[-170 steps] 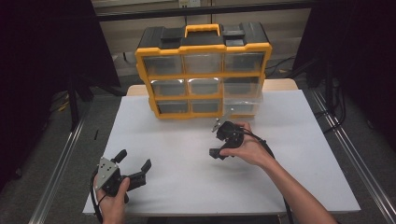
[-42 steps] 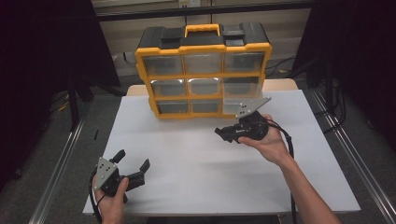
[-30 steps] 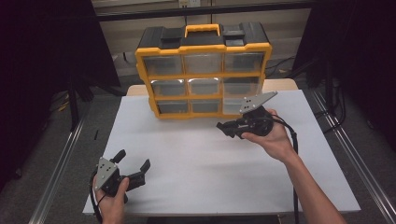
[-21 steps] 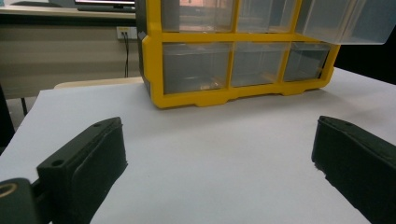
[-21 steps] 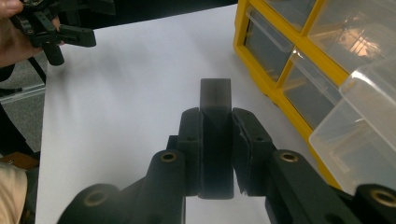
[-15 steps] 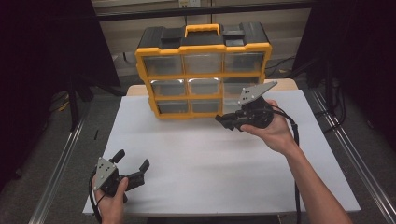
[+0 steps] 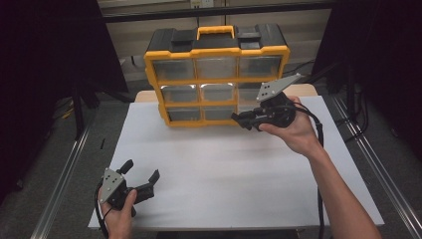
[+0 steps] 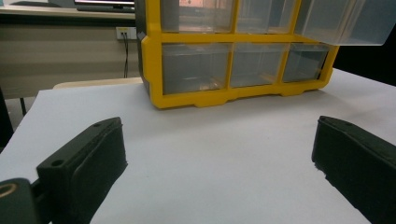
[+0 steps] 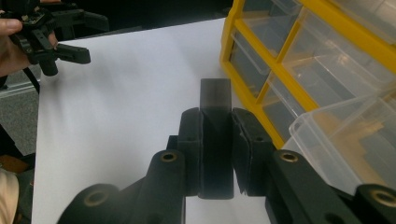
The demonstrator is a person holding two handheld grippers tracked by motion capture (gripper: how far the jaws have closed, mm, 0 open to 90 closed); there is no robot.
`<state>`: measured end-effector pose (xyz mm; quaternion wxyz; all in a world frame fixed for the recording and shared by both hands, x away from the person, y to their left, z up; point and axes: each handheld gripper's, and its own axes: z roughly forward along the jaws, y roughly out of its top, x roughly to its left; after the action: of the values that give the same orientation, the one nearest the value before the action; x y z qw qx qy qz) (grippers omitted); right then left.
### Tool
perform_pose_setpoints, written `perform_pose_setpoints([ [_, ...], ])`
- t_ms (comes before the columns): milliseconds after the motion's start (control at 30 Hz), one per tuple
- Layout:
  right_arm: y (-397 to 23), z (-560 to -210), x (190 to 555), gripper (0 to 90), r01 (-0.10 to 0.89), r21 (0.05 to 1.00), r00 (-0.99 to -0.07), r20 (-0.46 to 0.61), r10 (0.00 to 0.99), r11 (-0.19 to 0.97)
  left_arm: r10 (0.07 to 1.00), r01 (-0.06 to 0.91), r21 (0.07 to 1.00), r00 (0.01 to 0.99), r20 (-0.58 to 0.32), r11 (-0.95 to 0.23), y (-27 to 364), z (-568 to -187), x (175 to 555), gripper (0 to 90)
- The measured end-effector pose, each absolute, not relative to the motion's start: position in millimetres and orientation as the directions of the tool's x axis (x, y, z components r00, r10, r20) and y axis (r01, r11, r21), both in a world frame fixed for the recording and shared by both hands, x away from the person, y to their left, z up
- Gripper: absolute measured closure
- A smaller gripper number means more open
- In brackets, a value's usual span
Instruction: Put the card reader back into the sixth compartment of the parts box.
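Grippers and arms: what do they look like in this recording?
Both the left gripper and right gripper are black, two-jawed, with blocky flat pads and a grey three-cornered plate with small holes on top. A black cable trails from each. The forearms are bare, with no sleeves or gloves visible.

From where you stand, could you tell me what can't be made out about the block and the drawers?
- Black block: in the right gripper view its lower end sits between the right gripper's jaws; in the high view it is too small to tell apart.
- Pulled-out clear drawer: contents blurred; cut off by the right edge.
- Yellow organizer: in the left gripper view the upper rows are cut off by the top edge.
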<state>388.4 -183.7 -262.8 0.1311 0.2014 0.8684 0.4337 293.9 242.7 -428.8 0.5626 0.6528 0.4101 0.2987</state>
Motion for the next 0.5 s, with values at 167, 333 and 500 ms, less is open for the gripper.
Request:
perform_pose_setpoints([
  [167,-184.4,-254.6,388.1,73.8,0.23,0.805,-0.882,-0.065,0.467,0.547,0.874,0.197,0.98,0.481,-0.068,-0.032,243.4,-428.6,293.9,2.9],
  [333,-187.3,-246.0,389.3,73.8,0.225,0.807,-0.878,-0.075,0.473,0.546,0.874,0.196,0.98,0.482,-0.063,-0.038,242.7,-428.6,293.1,2.9],
  [500,-190.8,-236.9,391.0,73.9,0.23,0.814,-0.871,-0.072,0.485,0.534,0.872,0.199,0.979,0.486,-0.065,-0.038,241.4,-428.9,293.2,2.9],
])
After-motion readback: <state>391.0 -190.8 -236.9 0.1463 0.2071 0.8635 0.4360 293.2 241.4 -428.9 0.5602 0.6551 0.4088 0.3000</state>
